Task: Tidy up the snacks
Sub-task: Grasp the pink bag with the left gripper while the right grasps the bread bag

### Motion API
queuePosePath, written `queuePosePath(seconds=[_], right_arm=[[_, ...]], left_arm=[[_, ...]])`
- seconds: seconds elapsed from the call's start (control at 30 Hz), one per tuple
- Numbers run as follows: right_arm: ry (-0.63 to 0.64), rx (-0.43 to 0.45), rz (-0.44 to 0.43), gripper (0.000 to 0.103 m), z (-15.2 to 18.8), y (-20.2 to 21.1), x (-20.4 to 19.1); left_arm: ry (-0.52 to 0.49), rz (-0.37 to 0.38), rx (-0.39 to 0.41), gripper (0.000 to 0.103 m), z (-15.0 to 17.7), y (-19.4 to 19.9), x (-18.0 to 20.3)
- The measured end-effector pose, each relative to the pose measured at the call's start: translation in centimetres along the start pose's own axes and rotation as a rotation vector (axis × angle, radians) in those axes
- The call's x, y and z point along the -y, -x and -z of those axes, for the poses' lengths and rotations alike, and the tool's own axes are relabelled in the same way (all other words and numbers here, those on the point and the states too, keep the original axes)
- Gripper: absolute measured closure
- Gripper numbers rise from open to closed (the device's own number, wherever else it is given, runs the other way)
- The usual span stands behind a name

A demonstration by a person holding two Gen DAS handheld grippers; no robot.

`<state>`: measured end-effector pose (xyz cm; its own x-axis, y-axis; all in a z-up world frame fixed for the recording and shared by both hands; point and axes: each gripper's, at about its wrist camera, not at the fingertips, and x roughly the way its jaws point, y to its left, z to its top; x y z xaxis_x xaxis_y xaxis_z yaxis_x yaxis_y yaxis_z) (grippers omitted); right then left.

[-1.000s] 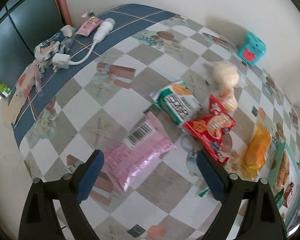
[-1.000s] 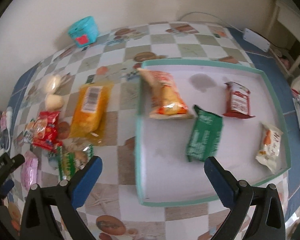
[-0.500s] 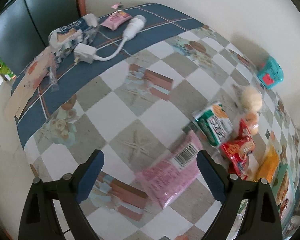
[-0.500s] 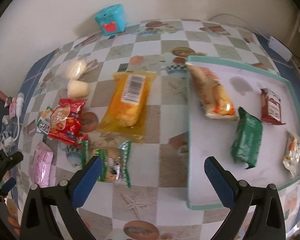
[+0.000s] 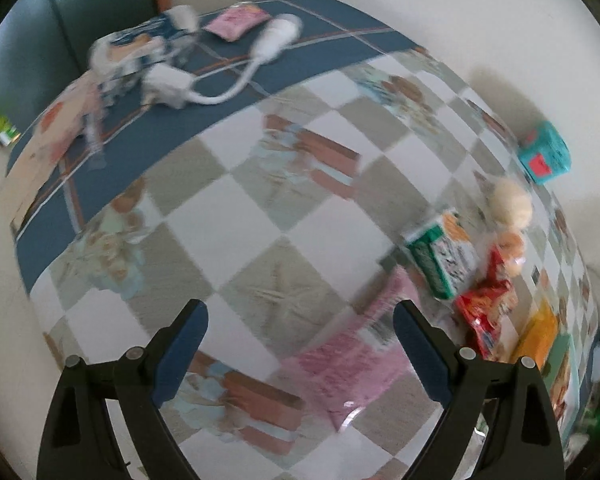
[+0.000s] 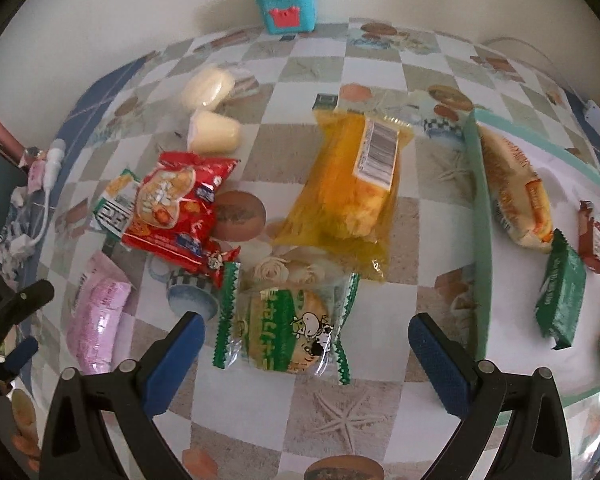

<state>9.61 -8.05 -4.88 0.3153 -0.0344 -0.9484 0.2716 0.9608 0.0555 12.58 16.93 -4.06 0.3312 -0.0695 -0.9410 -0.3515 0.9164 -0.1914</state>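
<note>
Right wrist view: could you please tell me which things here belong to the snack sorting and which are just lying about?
Belonging to the job:
- green-edged clear biscuit packet
- yellow barcoded bag
- red crinkly packet
- pink foil pouch
- two pale wrapped buns
- teal-rimmed white tray

Lying about:
- turquoise box
- white charger and cable

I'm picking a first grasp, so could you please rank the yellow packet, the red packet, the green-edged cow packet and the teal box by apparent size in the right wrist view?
1. yellow packet
2. red packet and green-edged cow packet: alike; the cow packet lies nearer the camera, so unranked.
3. teal box, though farthest away.
</note>
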Motion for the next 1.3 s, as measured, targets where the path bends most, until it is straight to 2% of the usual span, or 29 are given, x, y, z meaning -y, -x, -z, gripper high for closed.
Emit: queuePosePath(seconds=[0.2,0.4,0.47,0.67,0.77,1.07,1.13,1.2,1.3], right_arm=[[0.012,-0.024,0.015,0.000,0.1,-1.3,-0.1],[0.032,-0.045,0.011,0.000,0.1,-2.3,-0.7],[0.033,-0.047,0.011,0.000,0.3,-2.4,-0.8],[0.024,-0.050,0.007,0.000,0.4,-2.5,-0.4],[0.027,-0.046,0.010,0.000,0.3,-2.6,-0.8],[0.088,-0.020,0.037,0.001,0.5,-2.7,-2.8],[0.104,-0.009,0.062,0.008,0.6,-2.7,-2.9],[0.107,0.011,0.078,0.017,0.6,-2.4,-2.9],[0.100,0.011,0.081,0.019,0.6,-2.4,-2.7]], left_arm=[[-0.143,0.009,-0.035,0.009,0.9,-1.1,3.3],[-0.260,-0.063,-0.061,0.009,1.7,-2.6,5.2],[-0.257,-0.076,-0.072,0.009,1.8,-3.2,5.1],[-0.125,-0.143,-0.059,0.009,0.6,-3.3,2.2],[-0.081,-0.138,-0.064,0.009,0.3,-3.3,1.1],[-0.145,-0.091,-0.091,0.010,0.6,-3.9,2.1],[-0.161,-0.080,-0.089,0.014,0.8,-3.8,2.4],[-0.170,-0.080,-0.088,0.035,0.9,-3.8,2.7],[-0.178,-0.099,-0.089,0.048,1.1,-3.9,2.7]])
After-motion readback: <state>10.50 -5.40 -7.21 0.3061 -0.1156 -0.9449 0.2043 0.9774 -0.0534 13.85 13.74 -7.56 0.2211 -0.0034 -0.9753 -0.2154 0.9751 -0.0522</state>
